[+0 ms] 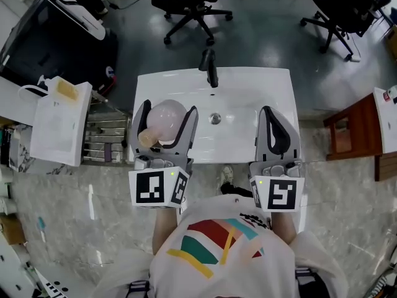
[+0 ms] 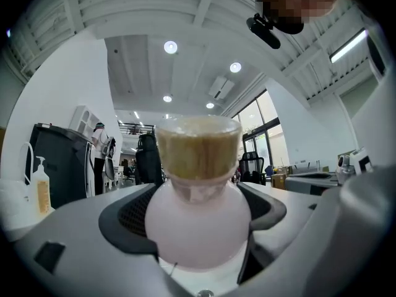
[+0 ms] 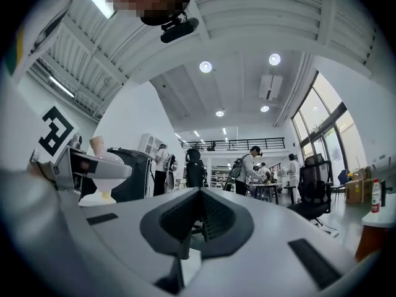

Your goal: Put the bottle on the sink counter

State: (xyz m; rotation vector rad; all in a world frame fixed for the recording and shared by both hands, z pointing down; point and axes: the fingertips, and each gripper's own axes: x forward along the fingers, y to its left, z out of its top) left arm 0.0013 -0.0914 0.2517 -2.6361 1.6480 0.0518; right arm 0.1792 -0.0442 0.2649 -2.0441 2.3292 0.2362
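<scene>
At nine o'clock in the left gripper view stands a pump bottle (image 2: 41,187) with yellowish liquid inside. In the head view, the left gripper (image 1: 168,108) has its fingers clamped on the round belly of the pale pink bottle (image 1: 166,121), whose tan cap (image 1: 147,137) points to seven o'clock. The bottle hangs over the white sink (image 1: 248,82), at nine o'clock from the drain (image 1: 215,118). The faucet (image 1: 211,64) sits at twelve. At three o'clock from the drain, the right gripper (image 1: 272,113) has its fingers pressed together, holding nothing.

Black office chairs (image 1: 189,5) stand on a dark glossy floor (image 1: 260,42). Round ceiling lights (image 3: 206,67) glow, with tall windows (image 3: 318,125) on one side.
</scene>
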